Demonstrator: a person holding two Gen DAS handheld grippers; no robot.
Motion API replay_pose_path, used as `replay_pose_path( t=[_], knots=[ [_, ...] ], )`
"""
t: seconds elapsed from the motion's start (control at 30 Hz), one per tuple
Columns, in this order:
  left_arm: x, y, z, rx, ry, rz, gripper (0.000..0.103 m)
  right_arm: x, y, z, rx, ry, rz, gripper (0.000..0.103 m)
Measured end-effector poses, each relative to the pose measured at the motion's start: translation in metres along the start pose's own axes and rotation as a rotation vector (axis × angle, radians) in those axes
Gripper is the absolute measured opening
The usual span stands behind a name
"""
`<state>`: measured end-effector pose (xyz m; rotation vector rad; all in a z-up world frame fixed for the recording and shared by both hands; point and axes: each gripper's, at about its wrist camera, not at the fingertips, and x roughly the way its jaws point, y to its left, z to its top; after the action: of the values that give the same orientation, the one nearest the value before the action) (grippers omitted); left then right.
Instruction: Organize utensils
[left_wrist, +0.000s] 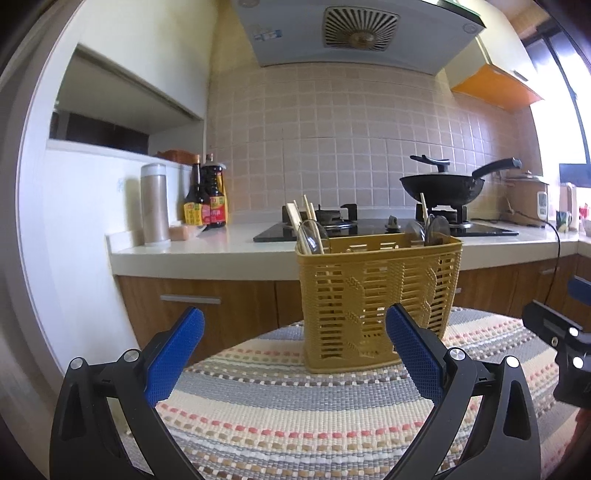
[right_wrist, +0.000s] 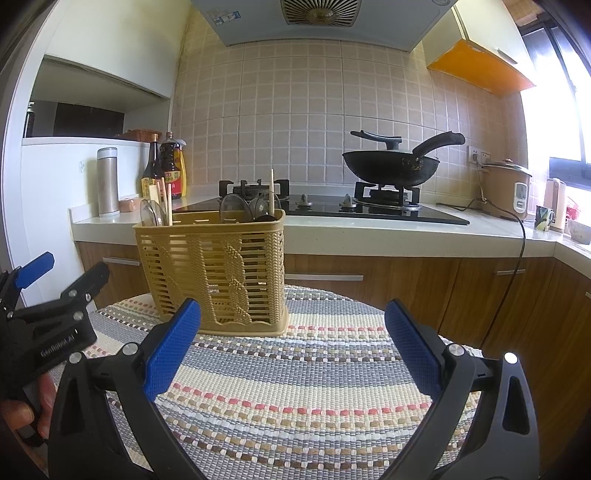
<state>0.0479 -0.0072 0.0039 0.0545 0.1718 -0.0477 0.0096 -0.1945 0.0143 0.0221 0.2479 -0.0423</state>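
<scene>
Both tongs spread wide, nothing gripped: left tongs (left_wrist: 295, 343) and right tongs (right_wrist: 293, 338) hover low over striped woven mat (right_wrist: 295, 387). Yellow slotted basket (left_wrist: 376, 306) stands upright on mat's far part, chopsticks (left_wrist: 297, 221) and clear spoons (left_wrist: 312, 236) poking out at both ends. Bench (right_wrist: 369, 229) with stove and wok (right_wrist: 391, 166) behind.

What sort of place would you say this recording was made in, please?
Most likely a home kitchen: a black wok sits on a gas hob under a range hood, with sauce bottles on the counter and a rice cooker nearby.
</scene>
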Motion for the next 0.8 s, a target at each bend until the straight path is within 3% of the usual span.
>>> replay_pose_path(
  t=[0.6,0.8],
  knots=[
    [-0.004,0.018,0.002,-0.078,-0.038,0.01,0.094,0.0,0.001,0.001,-0.007,0.0,-0.001,0.095],
    [-0.001,0.02,0.003,-0.087,-0.002,-0.038,0.096,0.0,0.002,0.001,-0.01,0.002,-0.002,0.095]
  ],
)
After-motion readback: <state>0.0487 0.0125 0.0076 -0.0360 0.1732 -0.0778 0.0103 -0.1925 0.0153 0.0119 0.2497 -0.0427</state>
